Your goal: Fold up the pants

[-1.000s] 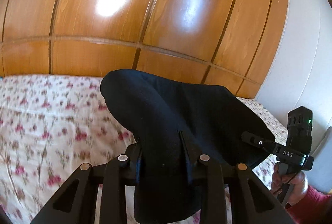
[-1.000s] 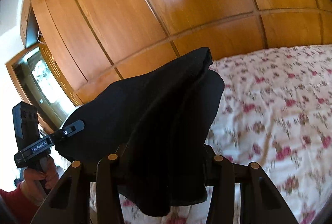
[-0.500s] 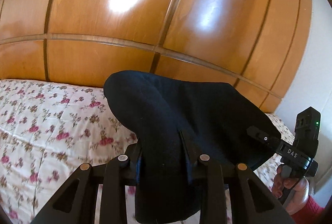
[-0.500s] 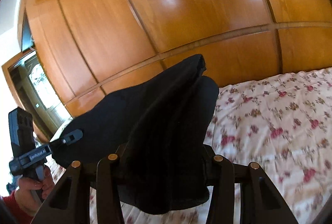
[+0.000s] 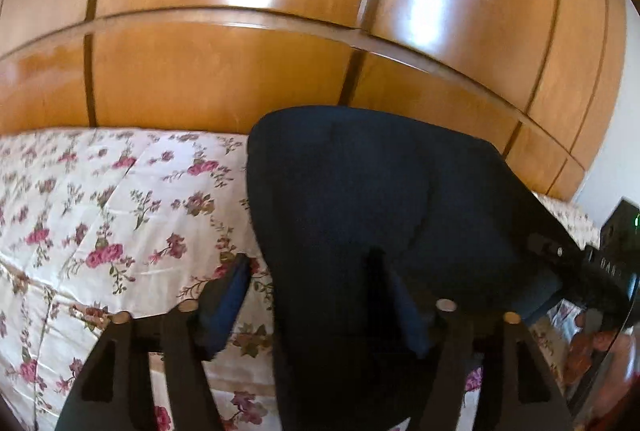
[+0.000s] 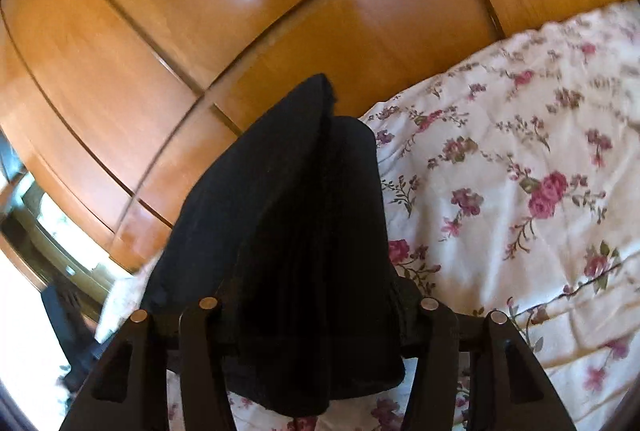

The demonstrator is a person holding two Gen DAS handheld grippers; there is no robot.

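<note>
The black pants (image 5: 372,215) hang in a folded bundle above the floral bedspread (image 5: 100,215). In the left wrist view my left gripper (image 5: 316,295) stands open: its left finger (image 5: 224,303) is bare and apart from the cloth, while the right finger (image 5: 404,307) still lies against the pants. The right gripper (image 5: 568,263) shows at the far right, holding the other end. In the right wrist view my right gripper (image 6: 316,315) is shut on the pants (image 6: 296,231), which drape over and hide its fingertips.
A glossy wooden wardrobe wall (image 5: 280,31) rises behind the bed. The bedspread (image 6: 520,191) spreads to the right in the right wrist view. A bright window or mirror (image 6: 48,227) lies at the left edge there.
My left gripper has opened and its left finger has come off the pants. Both cameras have tilted down toward the bed. The right gripper keeps its hold.
</note>
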